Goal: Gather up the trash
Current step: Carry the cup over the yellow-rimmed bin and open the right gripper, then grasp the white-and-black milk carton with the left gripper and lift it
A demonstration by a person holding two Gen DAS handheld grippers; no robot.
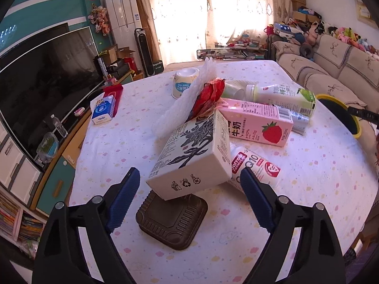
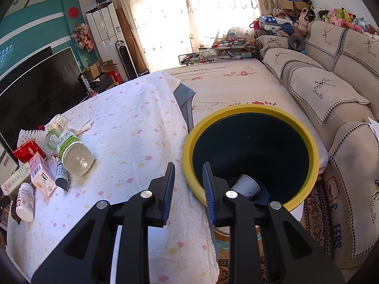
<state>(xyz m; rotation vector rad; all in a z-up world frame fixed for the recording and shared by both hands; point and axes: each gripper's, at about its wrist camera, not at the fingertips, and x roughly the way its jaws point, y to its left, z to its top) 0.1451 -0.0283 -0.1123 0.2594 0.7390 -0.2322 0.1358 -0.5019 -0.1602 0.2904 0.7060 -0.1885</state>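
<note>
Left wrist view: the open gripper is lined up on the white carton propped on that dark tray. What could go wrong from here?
1. The white carton rests tilted on the dark tray; a push from the left gripper, whose jaws are open around it, may tip it off.
2. It leans against the pink strawberry carton and the small white bottle, so lifting could drag or roll those.
3. The yellow-rimmed bin stands off the table's right edge; a loose grip risks a drop on the way over.

Home living room — sofa (image 2: 331, 90), television (image 1: 40, 90), curtained window (image 2: 189, 11).
</note>
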